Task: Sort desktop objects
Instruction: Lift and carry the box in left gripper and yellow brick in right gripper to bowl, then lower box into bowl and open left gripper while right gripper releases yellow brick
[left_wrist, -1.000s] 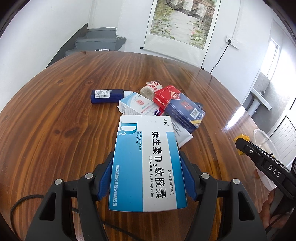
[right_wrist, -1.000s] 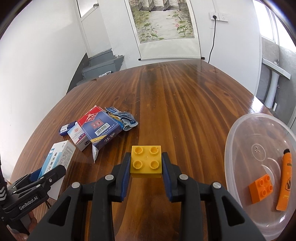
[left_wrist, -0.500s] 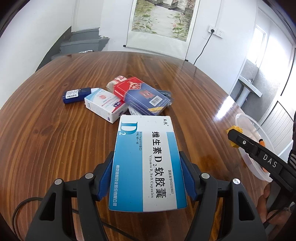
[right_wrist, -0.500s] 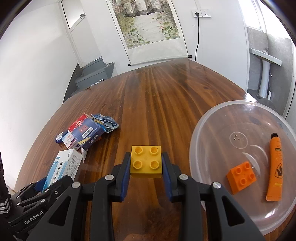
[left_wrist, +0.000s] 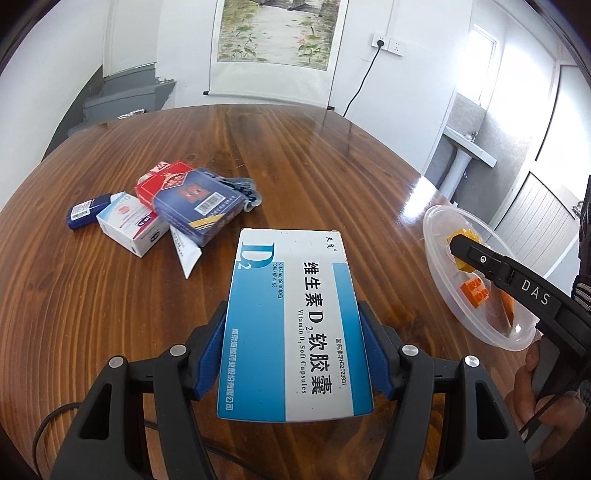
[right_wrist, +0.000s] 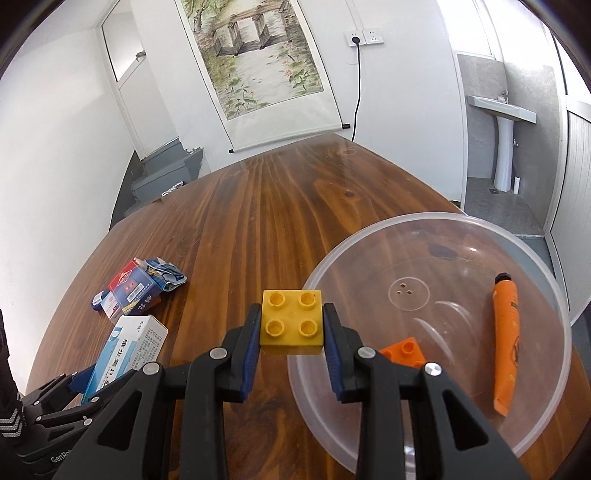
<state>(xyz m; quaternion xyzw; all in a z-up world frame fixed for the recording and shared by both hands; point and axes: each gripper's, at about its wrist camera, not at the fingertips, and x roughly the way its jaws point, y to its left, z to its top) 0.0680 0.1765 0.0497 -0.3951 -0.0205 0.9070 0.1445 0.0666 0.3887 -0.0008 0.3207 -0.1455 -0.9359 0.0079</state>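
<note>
My left gripper (left_wrist: 295, 325) is shut on a blue and white vitamin D2 box (left_wrist: 291, 321), held above the wooden table (left_wrist: 295, 155). In the right wrist view that box (right_wrist: 129, 343) shows at the lower left. My right gripper (right_wrist: 291, 325) is shut on a yellow brick (right_wrist: 291, 321) just left of the rim of a clear plastic bowl (right_wrist: 369, 243). Inside the bowl lie an orange brick (right_wrist: 404, 350) and an orange tube (right_wrist: 506, 343). In the left wrist view the right gripper (left_wrist: 461, 254) hangs over the bowl (left_wrist: 436, 221).
A pile of small boxes (left_wrist: 177, 210), a dark blue one on top, lies on the table's left with a blue tube-like item (left_wrist: 86, 216) beside it. A scroll painting (right_wrist: 255, 66) hangs on the far wall. The table's far edge runs below it.
Both grippers moved rightward with their loads. The bowl now fills the lower right of the right wrist view, and the pile of boxes slid left in both views.
</note>
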